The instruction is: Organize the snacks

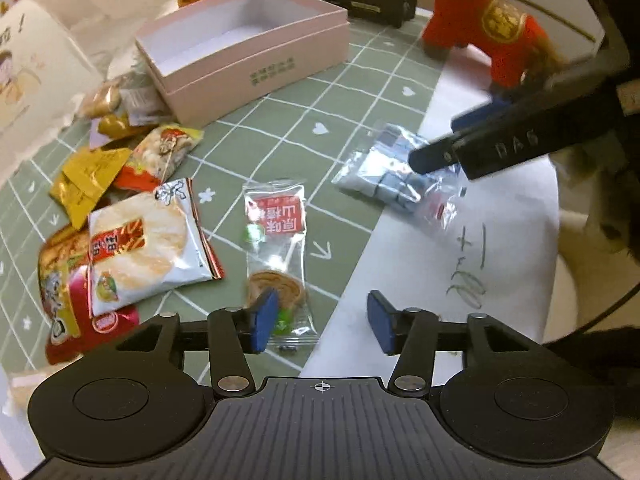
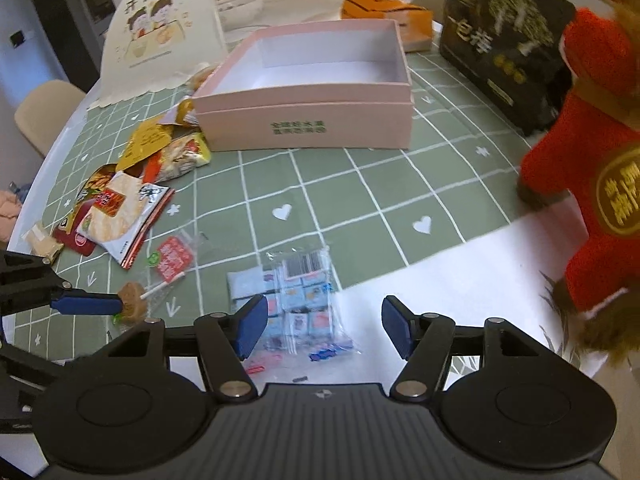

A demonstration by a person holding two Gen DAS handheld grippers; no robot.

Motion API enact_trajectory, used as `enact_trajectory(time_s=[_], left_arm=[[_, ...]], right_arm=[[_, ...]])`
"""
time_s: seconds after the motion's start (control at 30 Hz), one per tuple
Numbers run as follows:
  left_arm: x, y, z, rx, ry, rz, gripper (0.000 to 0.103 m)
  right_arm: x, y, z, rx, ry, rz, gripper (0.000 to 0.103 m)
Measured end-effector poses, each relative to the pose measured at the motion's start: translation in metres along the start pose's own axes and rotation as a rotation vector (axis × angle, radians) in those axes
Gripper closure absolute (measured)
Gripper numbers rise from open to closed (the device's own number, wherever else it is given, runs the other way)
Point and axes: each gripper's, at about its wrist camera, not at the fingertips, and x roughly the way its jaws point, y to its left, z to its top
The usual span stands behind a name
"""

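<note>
Although the pink box [image 2: 304,120] sits empty at the far side of the green cloth [image 2: 360,192], the snacks are still all outside it, with a loose pile [image 1: 132,216] to its left and two packets lying apart, nearer the tongs. The bag of small blue sweets [image 2: 296,296] lies straight ahead of the right tongs [image 2: 324,324], partly between their blue pads [image 2: 250,326], on the seam between cloth and white paper [image 1: 440,264]; its long side runs away from the tongs, so the jaws would straddle its narrow width. These tongs stand wide and hold nothing. The lollipop packet [image 1: 276,248] lies before the left tongs [image 1: 322,318], its long axis pointing away from them, the brown disc end nearest. Only the left pad [image 1: 264,320] is over that end; the right pad is over paper, so the packet lies off-centre, toward the left. These tongs too are wide and empty. Each hand seems nearest its own packet.
</note>
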Motion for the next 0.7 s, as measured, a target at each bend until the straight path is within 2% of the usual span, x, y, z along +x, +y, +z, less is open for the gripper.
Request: enact_trajectory(time_s=[0.1, 0.2, 0.33, 0.4, 0.47, 0.57, 0.7], left_arm=[[-0.006, 0.006, 0.001, -0.039, -0.028, 0.045, 0.052], [-0.002, 0.015, 0.002, -0.074, 0.000, 0.076, 0.052], [0.011, 0.022, 0.003, -0.115, 0.041, 0.025, 0.051], [0.014, 0.023, 0.006, -0.121, 0.020, 0.021, 0.052], [0.015, 0.027, 0.009, -0.138, 0.001, 0.015, 0.058], [0.011, 0.030, 0.011, -0.164, -0.006, -0.011, 0.060], [-0.009, 0.030, 0.014, -0.139, -0.044, -0.006, 0.061]], right_arm=[[0.001, -0.001, -0.004, -0.002, 0.006, -0.004, 0.039], [0.001, 0.000, -0.006, -0.005, 0.009, 0.004, 0.039], [0.003, 0.009, -0.006, -0.033, 0.017, 0.026, 0.038], [0.005, 0.016, -0.004, -0.065, 0.017, 0.026, 0.035], [0.009, 0.022, 0.000, -0.084, 0.013, 0.021, 0.035], [0.020, 0.025, 0.008, -0.071, 0.023, 0.035, 0.035], [0.031, 0.031, 0.014, -0.083, 0.044, 0.023, 0.032]])
